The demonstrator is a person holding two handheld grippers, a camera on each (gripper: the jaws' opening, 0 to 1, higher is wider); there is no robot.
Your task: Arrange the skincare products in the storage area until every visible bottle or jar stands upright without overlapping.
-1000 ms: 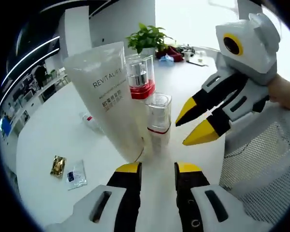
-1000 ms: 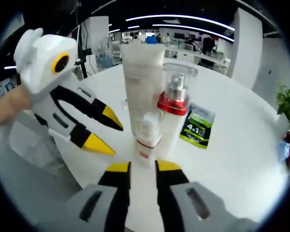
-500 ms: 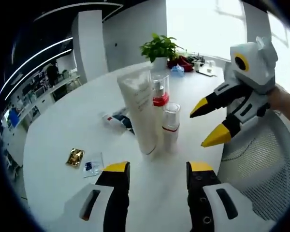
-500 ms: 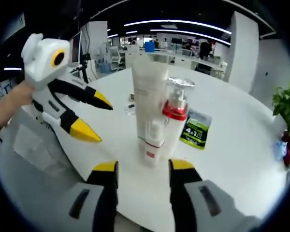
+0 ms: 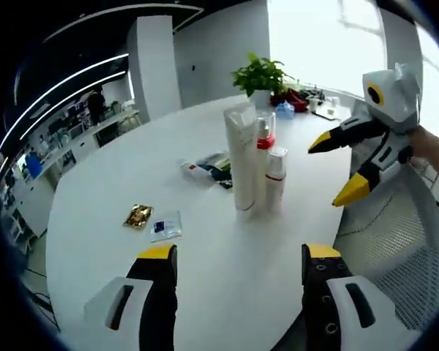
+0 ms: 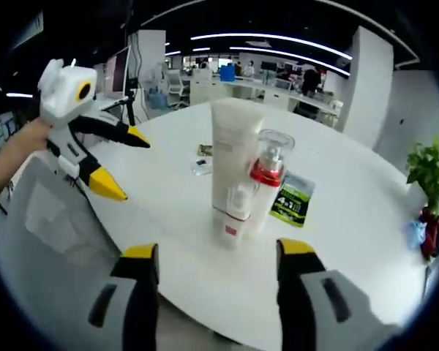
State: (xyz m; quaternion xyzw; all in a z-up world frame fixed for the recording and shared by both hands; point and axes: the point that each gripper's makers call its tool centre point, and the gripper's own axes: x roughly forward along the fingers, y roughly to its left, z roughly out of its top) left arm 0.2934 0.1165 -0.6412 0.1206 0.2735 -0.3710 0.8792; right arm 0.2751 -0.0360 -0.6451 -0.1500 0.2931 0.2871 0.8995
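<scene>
On the round white table [image 5: 132, 183], three skincare products are seen standing upright in a tight cluster. The tall white squeeze tube [image 5: 241, 157] stands on its cap and is taken here as the landmark. In the left gripper view, the clear pump bottle with a red collar [image 5: 263, 139] is found just behind the tube, and the small clear bottle with a red band [image 5: 276, 179] stands just to its right; whether these touch the tube cannot be told at this size. In the right gripper view the same cluster is seen from the opposite side: the tube [image 6: 233, 153] at the back, the pump bottle [image 6: 268, 172] beside it, the small bottle [image 6: 234, 216] in front.

A green and black sachet [image 6: 291, 197] lies flat on the table just beyond the tube, with what appears to be a small flat tube [image 5: 192, 170] next to it. A gold foil packet [image 5: 138, 215] and a pale blue sachet [image 5: 164, 225] lie flat, well apart from the tube, toward the left gripper.

The left gripper [image 5: 238, 257] is held well back from the tube, jaws spread wide with nothing between them. The right gripper [image 6: 216, 252] is likewise wide apart and empty, short of the small bottle. A white mesh chair back [image 5: 395, 241] is seen at the table's edge.
</scene>
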